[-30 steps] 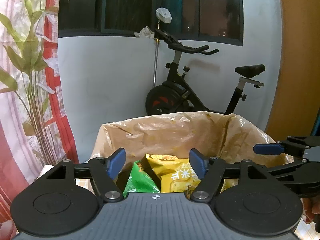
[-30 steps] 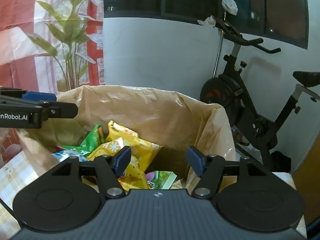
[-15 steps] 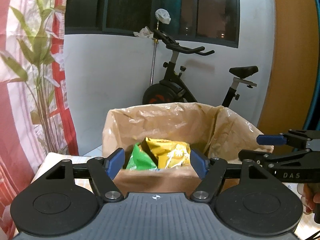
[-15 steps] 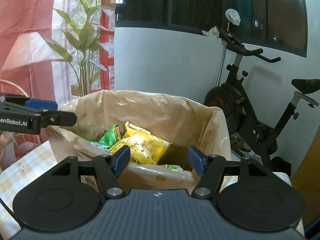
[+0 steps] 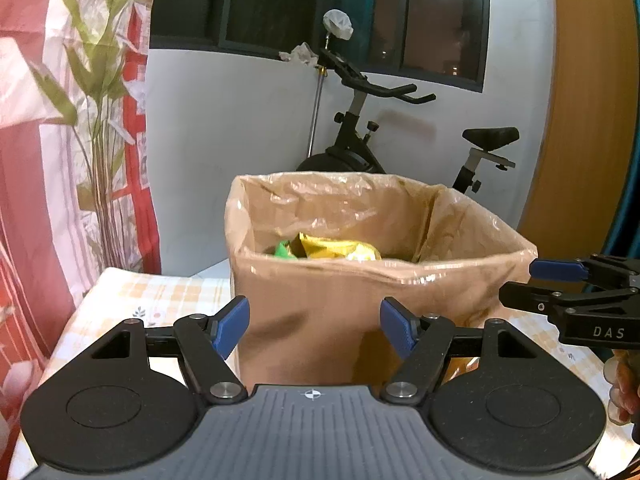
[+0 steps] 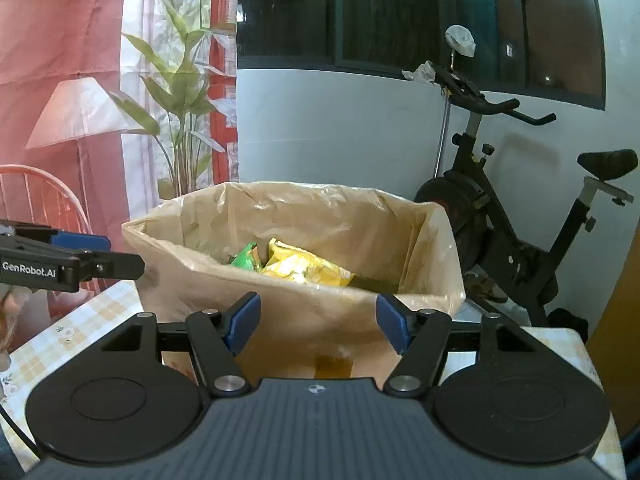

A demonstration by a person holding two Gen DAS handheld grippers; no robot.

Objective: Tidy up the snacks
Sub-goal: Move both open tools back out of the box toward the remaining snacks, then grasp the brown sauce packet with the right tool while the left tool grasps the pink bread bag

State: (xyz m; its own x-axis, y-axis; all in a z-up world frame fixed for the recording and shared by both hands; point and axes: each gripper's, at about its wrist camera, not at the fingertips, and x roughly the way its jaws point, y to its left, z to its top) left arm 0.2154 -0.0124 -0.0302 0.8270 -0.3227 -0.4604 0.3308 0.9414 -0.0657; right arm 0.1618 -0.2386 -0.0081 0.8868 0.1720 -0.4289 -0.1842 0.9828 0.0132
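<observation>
- My left tool (image 5: pixel 315 326) stands wide and empty, and my right tool (image 6: pixel 318 322) is spread a little less, also with nothing between its pads.
- The snacks, a yellow packet (image 6: pixel 308 266) and a green packet (image 6: pixel 246 258), lie inside the plastic-lined cardboard box (image 5: pixel 360 280), low behind its near wall.
- I judge the step in hand is going for the next snack or finishing; no loose packet shows on the worktop (image 5: pixel 160 296) from either view.
- To do it well, I'd keep both tools clear of the liner's crinkled rim so it doesn't snag, and enter the box from above, never through the near wall.
- The worktop carries a pale checked cloth; the box sits towards its far edge.
- Behind stand an exercise bike (image 6: pixel 520 216), a white wall under a dark window (image 5: pixel 360 12), and a red-and-white leaf-print curtain (image 5: pixel 72 120) to the left.
</observation>
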